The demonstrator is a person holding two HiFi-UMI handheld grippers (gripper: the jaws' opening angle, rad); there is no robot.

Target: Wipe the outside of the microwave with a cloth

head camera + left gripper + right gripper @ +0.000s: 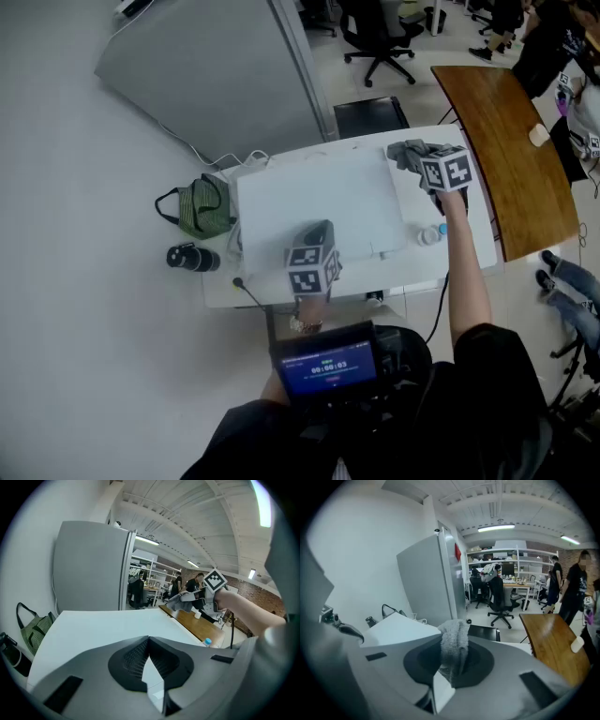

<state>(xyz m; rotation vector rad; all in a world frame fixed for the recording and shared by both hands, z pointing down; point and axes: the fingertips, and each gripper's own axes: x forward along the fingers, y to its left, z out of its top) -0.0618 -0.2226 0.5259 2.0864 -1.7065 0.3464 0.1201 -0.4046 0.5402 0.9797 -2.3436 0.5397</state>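
The white microwave [319,202] fills the middle of the head view, its flat top facing me. My right gripper [417,159] hovers at the top's far right corner, shut on a grey cloth [405,153] that bunches out ahead of its jaws. In the right gripper view the cloth [453,644] stands pinched between the jaws, with the microwave top [393,627] to the left. My left gripper [319,234] rests over the top's front middle, jaws together and empty. Its own view looks across the white top [103,625] to the cloth [177,601].
A green striped bag [202,208] and a black flask [192,258] lie left of the microwave. A small blue-capped bottle [431,234] stands at its right. A grey cabinet [216,66] rises behind, a wooden table [511,150] lies right, with people beyond.
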